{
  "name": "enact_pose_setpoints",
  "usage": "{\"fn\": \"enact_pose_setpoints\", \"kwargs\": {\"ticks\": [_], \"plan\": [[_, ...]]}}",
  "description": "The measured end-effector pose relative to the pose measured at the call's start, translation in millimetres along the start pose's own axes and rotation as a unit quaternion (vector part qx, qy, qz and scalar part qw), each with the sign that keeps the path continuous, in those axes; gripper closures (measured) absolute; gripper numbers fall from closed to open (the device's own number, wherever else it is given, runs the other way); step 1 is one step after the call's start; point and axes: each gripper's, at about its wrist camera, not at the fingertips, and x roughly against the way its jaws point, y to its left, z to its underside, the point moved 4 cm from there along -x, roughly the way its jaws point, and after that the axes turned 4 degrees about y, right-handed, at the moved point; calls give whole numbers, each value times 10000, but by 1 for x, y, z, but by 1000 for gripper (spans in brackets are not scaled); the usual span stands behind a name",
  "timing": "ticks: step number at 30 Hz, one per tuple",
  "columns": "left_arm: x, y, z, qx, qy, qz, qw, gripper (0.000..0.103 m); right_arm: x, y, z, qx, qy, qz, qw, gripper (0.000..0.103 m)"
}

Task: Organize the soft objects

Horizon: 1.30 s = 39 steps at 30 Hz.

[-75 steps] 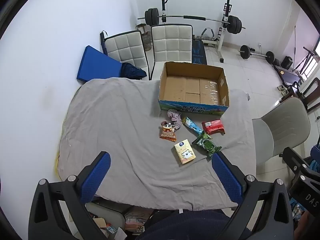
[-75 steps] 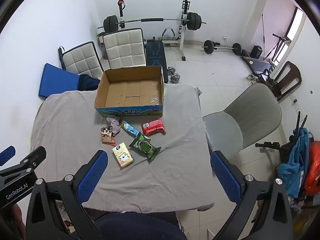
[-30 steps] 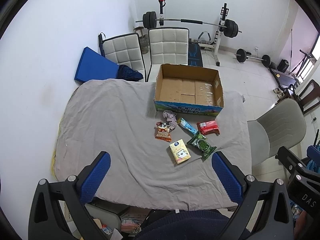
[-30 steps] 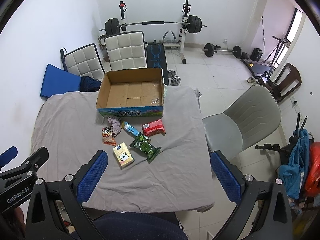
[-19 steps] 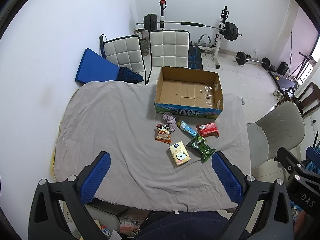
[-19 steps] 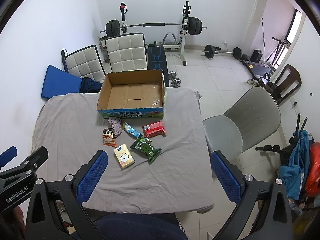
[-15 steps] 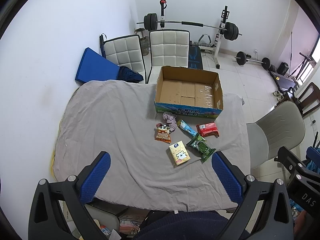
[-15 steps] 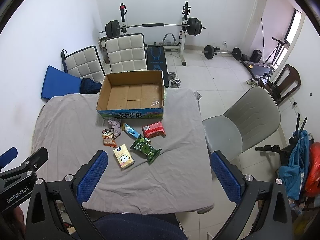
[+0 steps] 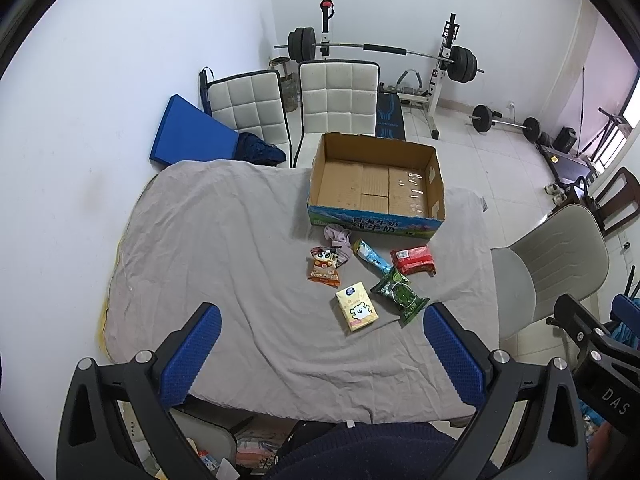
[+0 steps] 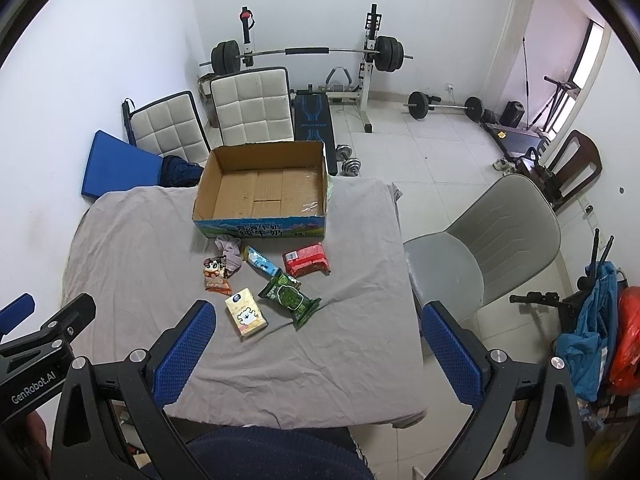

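Grey wrinkled cloth covers the table, and on it sits an open brown cardboard box with a blue printed front, its inside bare. Just before the box's front wall lies a loose cluster of soft things. A crumpled grey-purple cloth touches the box front at the cluster's 11 o'clock. At its 9 o'clock edge rests an orange snack packet with a cartoon face, partly overlapped by the cloth. A slim light-blue wrapper lies slanted in the middle, and a red flat packet sits at 3 o'clock, near the blue one but apart. At 6 o'clock a pale yellow tissue pack lies just beside a dark green pouch, the pouch's upper corner meeting the blue wrapper's end.

The left gripper hangs above the table's near edge, its blue-padded fingers spread wide with nothing between them. The right gripper is likewise spread and bare, well short of the cluster. A grey plastic chair stands at 3 o'clock of the table; two white quilted chairs stand beyond it at 12 o'clock.
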Motion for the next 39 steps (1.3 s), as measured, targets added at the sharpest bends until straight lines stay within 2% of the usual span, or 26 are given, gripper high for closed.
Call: {"fn": "enact_pose_setpoints", "kwargs": {"ticks": [26, 31, 33, 35, 39], "plan": [[-1, -5, 0, 51, 53, 48, 10000, 0, -8, -1, -5, 3, 12, -92, 10000, 0], [-31, -3, -12, 247, 93, 104, 9996, 0, -56, -5, -20, 188, 101, -70, 9997, 0], [-55, 2, -18, 395, 203, 93, 9990, 0, -93, -2, -27, 478, 234, 12, 9986, 0], [-86, 8, -22, 576, 394, 100, 9975, 0, -139, 4, -31, 798, 495, -59, 9956, 0], [-167, 13, -16, 830, 1121, 31, 9902, 0, -228, 17, -29, 1251, 1023, -146, 9867, 0]]}}
